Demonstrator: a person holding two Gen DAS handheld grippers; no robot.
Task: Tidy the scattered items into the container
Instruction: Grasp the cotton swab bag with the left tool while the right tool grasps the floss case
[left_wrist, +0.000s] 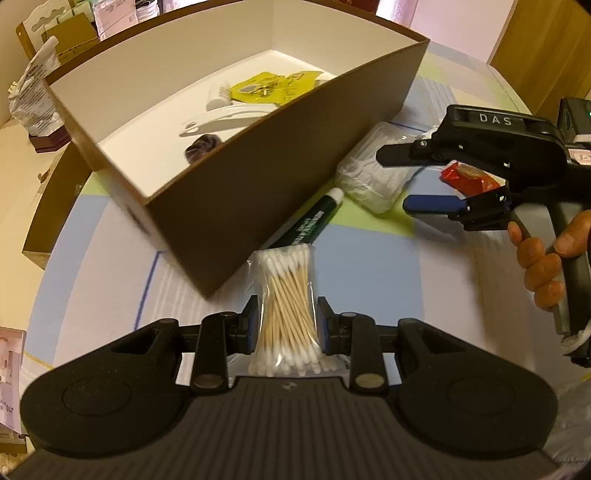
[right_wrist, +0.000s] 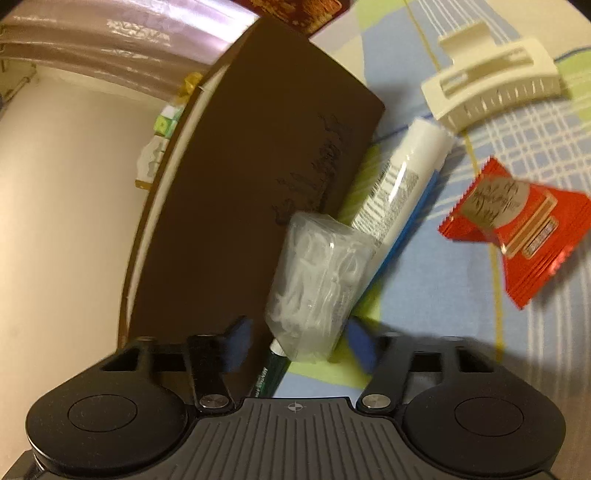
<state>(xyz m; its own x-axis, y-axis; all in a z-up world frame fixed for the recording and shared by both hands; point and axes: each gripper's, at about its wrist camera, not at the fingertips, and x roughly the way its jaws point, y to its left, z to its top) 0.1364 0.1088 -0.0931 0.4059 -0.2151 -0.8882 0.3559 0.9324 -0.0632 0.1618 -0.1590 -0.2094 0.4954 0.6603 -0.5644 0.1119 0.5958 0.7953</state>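
Cotton buds gripped for the box, floss picks next in line

The left gripper (left_wrist: 285, 325) has its fingers clenched on a clear packet of wooden cotton buds (left_wrist: 287, 306), held just outside the brown cardboard box with white lining (left_wrist: 236, 177), probably to lift it over the wall. The right gripper (right_wrist: 295, 341) has its fingers spread either side of a clear bag of white floss picks (right_wrist: 317, 280) on the checked bench cloth (right_wrist: 424, 295), likely lining up a grasp.
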